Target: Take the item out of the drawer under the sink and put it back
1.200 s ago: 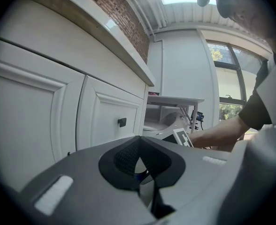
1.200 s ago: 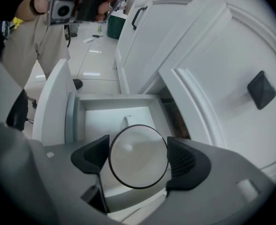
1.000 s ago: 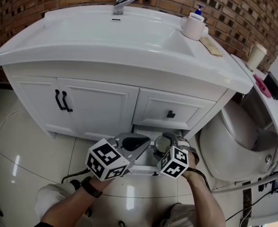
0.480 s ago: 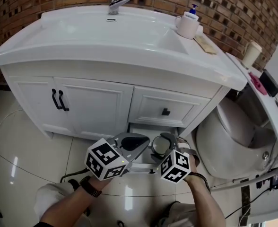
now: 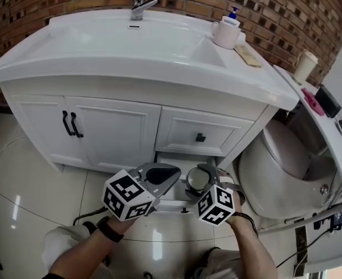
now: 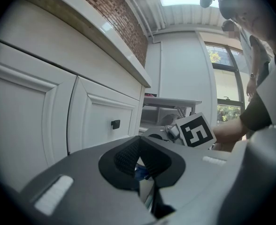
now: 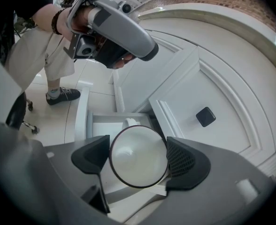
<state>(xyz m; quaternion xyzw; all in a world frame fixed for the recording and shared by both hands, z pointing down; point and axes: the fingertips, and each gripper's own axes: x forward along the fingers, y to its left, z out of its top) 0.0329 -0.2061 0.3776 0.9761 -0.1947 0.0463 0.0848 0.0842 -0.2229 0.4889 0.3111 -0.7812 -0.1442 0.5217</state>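
Observation:
A white cup with a dark rim [image 7: 136, 162] sits between the jaws of my right gripper [image 7: 139, 150], whose pads press on both of its sides. In the head view the cup [image 5: 193, 181] hangs in my right gripper [image 5: 208, 173] just above the open bottom drawer [image 5: 170, 157] of the white vanity. The drawer's white side wall [image 7: 83, 117] shows below the cup. My left gripper [image 5: 165, 172] hovers at the left of the cup, over the drawer's left part. Its pads meet in the left gripper view [image 6: 139, 156], with nothing held.
Above the open drawer is a shut drawer with a black knob [image 5: 200, 137]. Two cabinet doors with black handles [image 5: 72, 124] stand to its left. A white toilet [image 5: 275, 167] crowds the right side. On the sink top [image 5: 130, 45] stands a soap dispenser [image 5: 225, 31].
The head view has drifted a little, so the vanity sits slightly left. My right gripper keeps the cup over the drawer; the left gripper has edged slightly left.

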